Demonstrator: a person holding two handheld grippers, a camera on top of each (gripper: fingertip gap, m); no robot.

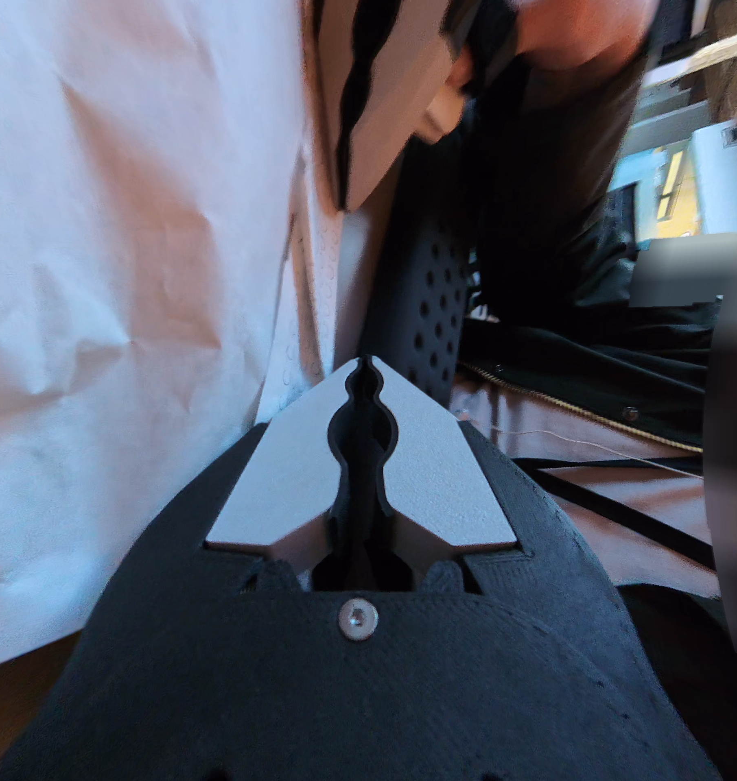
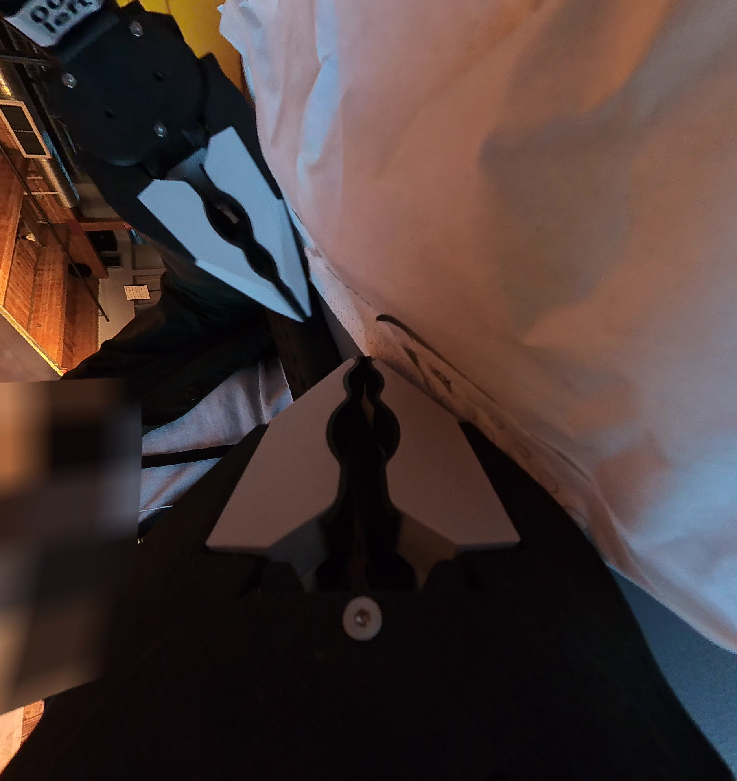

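A large white cloth [image 1: 125, 253] hangs close in front of both cameras and fills the left of the left wrist view and the right of the right wrist view [image 2: 527, 211]. Its hem [image 2: 421, 372] carries small printed rings and dark marks. My left gripper [image 1: 367, 359] is shut, with its tips at that hem. My right gripper [image 2: 364, 359] is shut on the hem, and a pale sliver shows between its jaws. The left gripper also shows in the right wrist view [image 2: 304, 315], with its tips touching the cloth's edge. The right gripper shows at the top of the left wrist view [image 1: 345, 203].
A black perforated panel [image 1: 434, 296] stands just behind the gripper tips. A black jacket with a brass zipper [image 1: 569, 401] lies on a pale surface with black straps [image 1: 612, 498]. A person's hand [image 1: 578, 38] holds the right gripper. Brick wall and shelving [image 2: 20, 253] are beyond. The gap from one gripper's tips to the other's is roughly 7 cm.
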